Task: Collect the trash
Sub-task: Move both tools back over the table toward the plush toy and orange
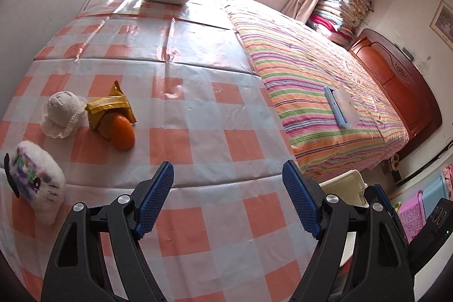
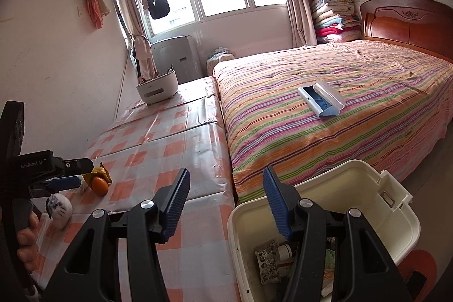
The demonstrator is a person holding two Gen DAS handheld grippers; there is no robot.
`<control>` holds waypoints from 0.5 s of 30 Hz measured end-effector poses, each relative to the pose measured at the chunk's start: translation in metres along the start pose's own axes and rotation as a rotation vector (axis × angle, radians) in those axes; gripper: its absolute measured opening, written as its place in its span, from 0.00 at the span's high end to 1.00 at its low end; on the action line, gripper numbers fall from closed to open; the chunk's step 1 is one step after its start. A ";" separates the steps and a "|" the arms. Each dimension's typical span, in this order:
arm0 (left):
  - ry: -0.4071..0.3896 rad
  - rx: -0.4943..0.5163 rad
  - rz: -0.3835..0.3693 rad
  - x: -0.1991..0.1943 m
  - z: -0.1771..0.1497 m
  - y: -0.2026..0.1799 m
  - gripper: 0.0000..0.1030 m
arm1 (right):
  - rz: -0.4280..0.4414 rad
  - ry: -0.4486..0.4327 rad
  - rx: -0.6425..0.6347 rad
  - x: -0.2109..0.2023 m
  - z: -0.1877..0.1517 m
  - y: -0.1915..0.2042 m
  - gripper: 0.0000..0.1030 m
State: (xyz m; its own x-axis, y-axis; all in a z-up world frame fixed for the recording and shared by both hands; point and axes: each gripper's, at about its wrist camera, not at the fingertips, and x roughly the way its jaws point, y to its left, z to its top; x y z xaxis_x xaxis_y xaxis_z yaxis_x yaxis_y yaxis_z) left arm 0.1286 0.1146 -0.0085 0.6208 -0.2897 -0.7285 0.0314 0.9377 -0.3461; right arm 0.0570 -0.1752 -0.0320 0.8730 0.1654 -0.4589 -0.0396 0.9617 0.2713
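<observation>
A crumpled yellow foil wrapper [image 1: 109,107] lies on the orange-and-white checked plastic tablecloth [image 1: 198,109], draped partly over a round orange fruit [image 1: 122,132] that it touches; it looks like the next piece of trash to gather. Just beside it on the left sits a small white plush toy in a lace-edged bonnet [image 1: 62,115], and nearer the table's edge lies a white plush cat face with a dark bow [image 1: 34,183]. The left gripper [image 1: 228,198] hangs over the cloth with its blue ribbed pads spread wide and nothing between them, well apart from the wrapper, which sits off to its left. The right gripper [image 2: 225,205] has its jaws about half open and empty too, hanging over the table's edge and the rim of a cream plastic bin [image 2: 402,205] that stands below; crumpled packaging already lies at the bin's bottom. So the step in hand seems to be the reach for the next item. The next move calls for swinging the left tongs toward the wrapper and pinching the foil alone, lifting it clear of the fruit without rolling it, then carrying it across to the bin. Beyond the table lies a bed with a striped cover [image 1: 325,75].
</observation>
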 end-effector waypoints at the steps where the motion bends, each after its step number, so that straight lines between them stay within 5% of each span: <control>1: -0.010 -0.026 0.019 -0.005 0.000 0.012 0.24 | 0.006 0.006 -0.007 0.003 -0.001 0.005 0.49; 10: -0.142 -0.319 0.252 -0.055 -0.008 0.116 0.23 | 0.050 0.052 -0.059 0.022 -0.012 0.040 0.49; 11: -0.138 -0.342 0.276 -0.057 -0.010 0.125 0.16 | 0.054 0.057 -0.066 0.024 -0.013 0.044 0.49; 15: -0.132 -0.414 0.338 -0.061 -0.016 0.155 0.14 | 0.076 0.085 -0.086 0.033 -0.017 0.058 0.49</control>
State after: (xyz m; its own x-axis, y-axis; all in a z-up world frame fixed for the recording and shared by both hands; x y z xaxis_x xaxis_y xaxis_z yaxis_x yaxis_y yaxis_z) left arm 0.0831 0.2743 -0.0269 0.6364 0.0662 -0.7685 -0.4814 0.8126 -0.3286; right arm 0.0754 -0.1100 -0.0462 0.8214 0.2528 -0.5112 -0.1487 0.9603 0.2359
